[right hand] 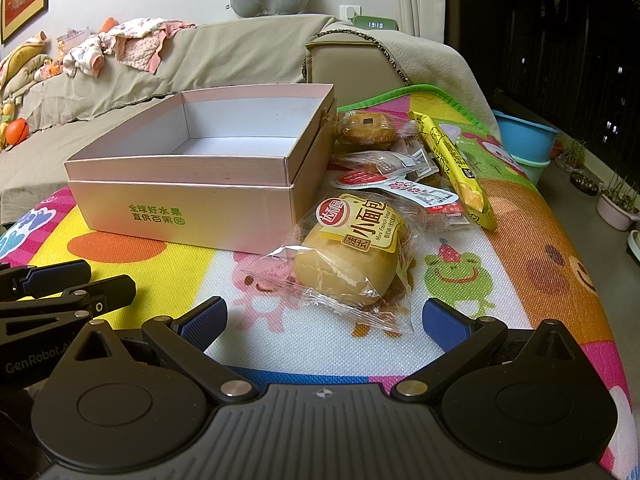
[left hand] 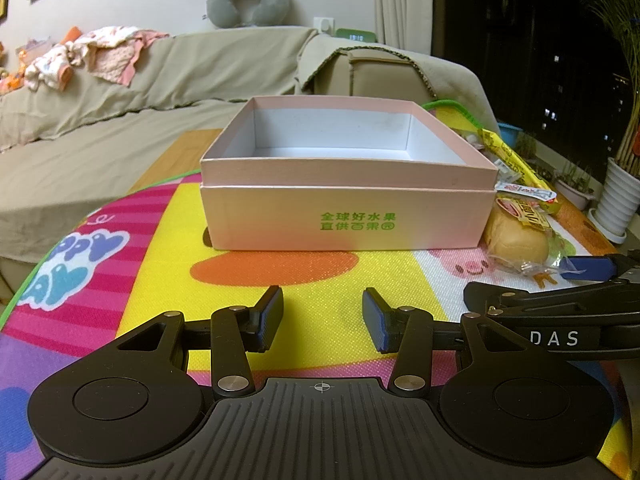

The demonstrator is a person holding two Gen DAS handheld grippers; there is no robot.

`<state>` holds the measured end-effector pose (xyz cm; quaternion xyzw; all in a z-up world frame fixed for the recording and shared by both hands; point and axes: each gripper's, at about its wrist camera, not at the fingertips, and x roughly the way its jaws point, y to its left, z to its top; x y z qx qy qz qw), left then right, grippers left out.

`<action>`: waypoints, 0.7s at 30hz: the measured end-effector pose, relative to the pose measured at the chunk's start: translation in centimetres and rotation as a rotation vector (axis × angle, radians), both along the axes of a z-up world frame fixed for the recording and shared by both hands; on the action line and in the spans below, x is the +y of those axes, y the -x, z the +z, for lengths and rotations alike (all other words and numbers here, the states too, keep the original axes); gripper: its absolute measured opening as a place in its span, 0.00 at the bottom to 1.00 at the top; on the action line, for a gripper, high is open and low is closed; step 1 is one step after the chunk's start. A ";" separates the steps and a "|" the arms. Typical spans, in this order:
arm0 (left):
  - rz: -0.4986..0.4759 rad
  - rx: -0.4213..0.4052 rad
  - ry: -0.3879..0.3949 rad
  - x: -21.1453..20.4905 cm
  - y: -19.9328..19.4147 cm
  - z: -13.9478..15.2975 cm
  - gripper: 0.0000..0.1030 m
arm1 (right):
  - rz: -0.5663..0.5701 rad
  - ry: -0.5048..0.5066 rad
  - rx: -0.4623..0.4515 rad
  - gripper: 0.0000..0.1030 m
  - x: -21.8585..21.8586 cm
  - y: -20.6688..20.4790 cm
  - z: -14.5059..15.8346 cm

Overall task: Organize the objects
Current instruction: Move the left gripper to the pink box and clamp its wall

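Right hand-held gripper [right hand: 324, 316], wide and empty, should straddle the bun [right hand: 352, 264] at 12 o'clock, pinching gently before boxing [right hand: 188, 200] it.

Both wrist views look forward and down, low over the play mat [left hand: 160, 280]. The left view faces the pink box [left hand: 344, 216] squarely; the right view sits further right, close to the wrapped bun [right hand: 352, 268]. Both share box, mat and sofa [right hand: 240, 52].
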<state>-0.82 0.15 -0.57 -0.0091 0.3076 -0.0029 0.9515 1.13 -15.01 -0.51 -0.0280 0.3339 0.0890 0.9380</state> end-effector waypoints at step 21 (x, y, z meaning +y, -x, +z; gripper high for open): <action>-0.032 0.056 0.012 1.0 -0.7 1.0 0.47 | 0.090 0.015 0.195 1.00 -0.3 -2.2 1.5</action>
